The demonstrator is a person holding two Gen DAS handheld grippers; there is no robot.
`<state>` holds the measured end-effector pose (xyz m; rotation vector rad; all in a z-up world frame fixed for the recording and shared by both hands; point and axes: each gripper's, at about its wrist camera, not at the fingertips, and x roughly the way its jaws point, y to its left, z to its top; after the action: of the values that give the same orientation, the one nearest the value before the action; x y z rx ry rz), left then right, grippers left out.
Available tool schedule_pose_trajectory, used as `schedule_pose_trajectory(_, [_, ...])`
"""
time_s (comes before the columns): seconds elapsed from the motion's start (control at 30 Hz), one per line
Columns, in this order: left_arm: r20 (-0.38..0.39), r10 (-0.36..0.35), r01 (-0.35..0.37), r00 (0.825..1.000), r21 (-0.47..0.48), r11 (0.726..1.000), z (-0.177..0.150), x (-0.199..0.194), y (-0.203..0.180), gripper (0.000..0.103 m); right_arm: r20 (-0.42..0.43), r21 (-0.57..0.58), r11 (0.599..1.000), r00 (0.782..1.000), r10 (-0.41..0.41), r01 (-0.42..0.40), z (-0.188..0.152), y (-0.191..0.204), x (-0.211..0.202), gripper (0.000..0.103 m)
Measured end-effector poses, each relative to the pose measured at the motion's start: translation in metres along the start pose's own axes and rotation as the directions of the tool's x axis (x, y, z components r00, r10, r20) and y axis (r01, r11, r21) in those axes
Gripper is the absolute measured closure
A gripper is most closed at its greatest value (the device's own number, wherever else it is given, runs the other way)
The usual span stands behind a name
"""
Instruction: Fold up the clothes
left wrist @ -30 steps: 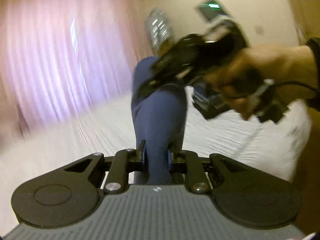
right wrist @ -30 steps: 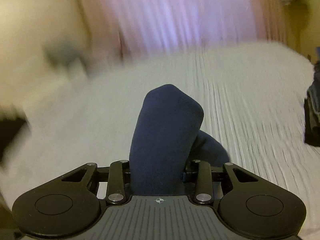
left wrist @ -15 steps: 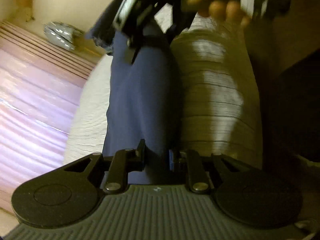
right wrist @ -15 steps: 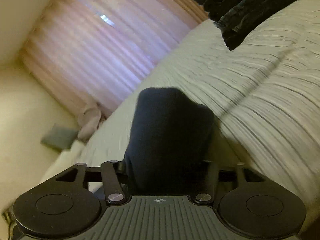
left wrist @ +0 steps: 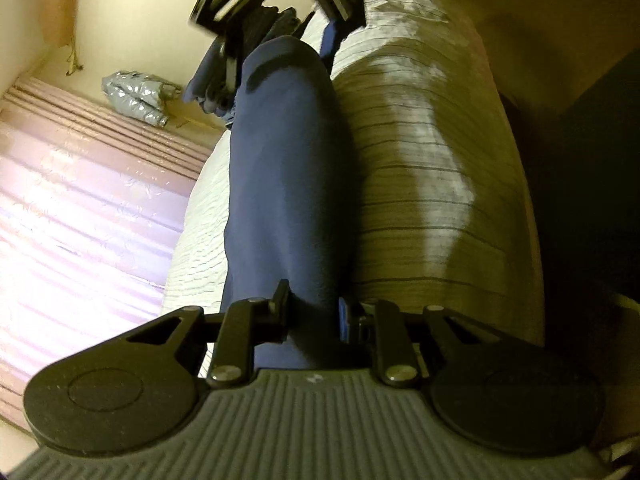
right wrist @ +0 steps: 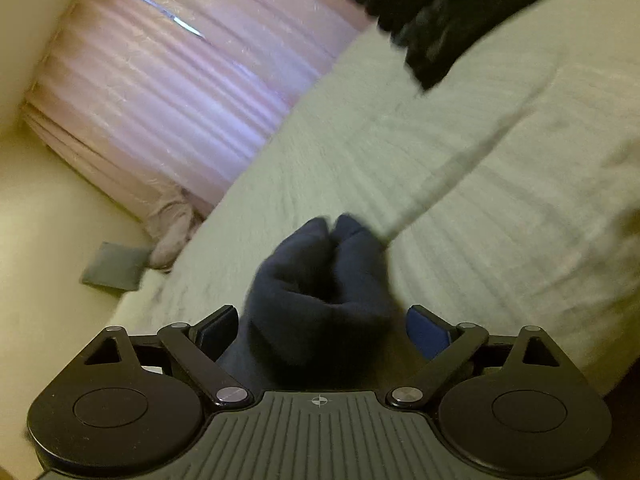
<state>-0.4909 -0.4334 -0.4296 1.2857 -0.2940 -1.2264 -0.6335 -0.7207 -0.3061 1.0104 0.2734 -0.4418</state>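
A navy blue garment (left wrist: 280, 184) stretches from my left gripper (left wrist: 314, 314), which is shut on one end, up to the right gripper (left wrist: 276, 46) held by a hand at the top of the left wrist view. In the right wrist view the bunched navy cloth (right wrist: 320, 300) sits between the right gripper's (right wrist: 320, 330) spread blue-padded fingers (right wrist: 428, 336); the jaws stand open around it. The garment hangs above a white ribbed bedspread (right wrist: 460, 184).
A pile of dark clothes (right wrist: 436, 20) lies on the bed at the far end. Pink curtains (right wrist: 160, 88) cover the window. A silver bag (left wrist: 136, 96) hangs on the wall. A grey pad (right wrist: 112, 272) lies beside the bed.
The right gripper's jaws have spread open around the cloth, which has slumped into a bunch. Both views have kept tilting; the left gripper still holds its end.
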Motion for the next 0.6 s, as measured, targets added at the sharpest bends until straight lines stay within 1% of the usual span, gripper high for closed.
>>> schedule_pose_trajectory(0.03, [0.008,0.004,-0.004,1.0,0.006,1.0,0.0,-0.002,0.002,0.084,-0.012,0.0,1.0,1.0,0.001,-0.001,0.001,-0.001,0.004,0.01])
schedule_pose_trajectory(0.07, [0.016,0.007,-0.007,1.0,0.012,1.0,0.0,-0.004,0.003,0.084,-0.007,-0.013,1.0,1.0,-0.016,0.015,0.0,0.0,0.005,0.038])
schedule_pose_trajectory(0.1, [0.03,0.006,-0.006,1.0,0.018,1.0,0.0,-0.007,0.004,0.084,0.002,-0.03,0.999,1.0,-0.017,0.018,-0.002,-0.001,0.001,0.058])
schedule_pose_trajectory(0.13, [0.052,-0.003,0.002,0.999,0.024,1.0,-0.003,-0.011,0.004,0.084,0.006,-0.026,0.999,1.0,-0.018,0.018,-0.008,-0.008,-0.006,0.059])
schedule_pose_trajectory(0.17, [0.07,-0.011,0.009,0.997,0.033,0.999,-0.004,-0.013,0.003,0.084,0.008,-0.014,1.0,1.0,-0.023,0.024,-0.016,-0.016,-0.014,0.062])
schedule_pose_trajectory(0.23, [0.086,-0.032,0.027,0.996,0.061,0.998,-0.007,-0.013,-0.007,0.083,0.006,0.01,0.999,1.0,-0.03,0.03,-0.032,-0.035,-0.029,0.062])
schedule_pose_trajectory(0.3, [0.081,-0.049,0.044,0.995,0.062,0.997,-0.009,-0.011,-0.014,0.081,-0.008,0.035,0.999,1.0,-0.029,0.029,-0.047,-0.054,-0.038,0.061])
schedule_pose_trajectory(0.33, [0.079,-0.054,0.05,0.995,0.053,0.997,-0.009,-0.01,-0.016,0.08,-0.008,0.026,0.999,1.0,-0.022,0.022,-0.049,-0.056,-0.043,0.061])
schedule_pose_trajectory(0.37, [0.077,-0.058,0.055,0.995,0.034,0.998,-0.009,-0.011,-0.016,0.079,-0.004,0.006,1.0,1.0,-0.012,0.012,-0.049,-0.055,-0.048,0.055])
schedule_pose_trajectory(0.4, [0.075,-0.066,0.066,0.995,0.003,0.998,-0.01,-0.013,-0.012,0.077,0.0,-0.033,0.999,1.0,-0.006,0.006,-0.044,-0.05,-0.051,0.04])
schedule_pose_trajectory(0.47, [0.077,-0.095,0.101,0.993,-0.088,0.991,-0.011,-0.018,0.001,0.077,0.01,-0.128,0.992,1.0,0.004,-0.002,-0.03,-0.035,-0.053,0.029])
schedule_pose_trajectory(0.5, [0.091,-0.12,0.133,0.989,-0.154,0.979,-0.013,-0.022,0.01,0.077,0.015,-0.175,0.985,1.0,0.009,-0.006,-0.023,-0.027,-0.054,0.027])
schedule_pose_trajectory(0.53, [0.116,-0.146,0.17,0.982,-0.229,0.958,-0.016,-0.026,0.02,0.077,0.019,-0.222,0.975,1.0,0.014,-0.01,-0.016,-0.02,-0.055,0.027])
schedule_pose_trajectory(0.6, [0.18,-0.166,0.223,0.97,-0.367,0.903,-0.021,-0.033,0.039,0.077,0.027,-0.314,0.949,0.999,0.026,-0.016,-0.003,-0.005,-0.056,0.027])
